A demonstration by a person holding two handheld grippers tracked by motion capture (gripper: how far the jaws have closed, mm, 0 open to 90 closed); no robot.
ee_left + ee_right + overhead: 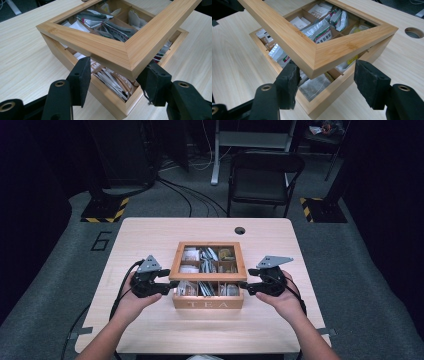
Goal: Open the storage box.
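A wooden tea box (208, 303) marked TEA stands mid-table, with packets of tea (319, 32) in its compartments. Its window-framed lid (207, 276) is tilted up at the front, leaving a gap above the box wall (107, 100). My left gripper (172, 284) is at the lid's front left corner (112, 52), and both pads touch the frame there. My right gripper (243, 285) is at the front right corner (307, 52). One of its pads (288, 80) sits against the frame while the other pad (372, 85) stands clear of it.
The light wooden table (150, 235) has a round cable hole (240, 230) behind the box. A black chair (262, 180) stands beyond the far edge. Cables trail from both grippers toward the near edge.
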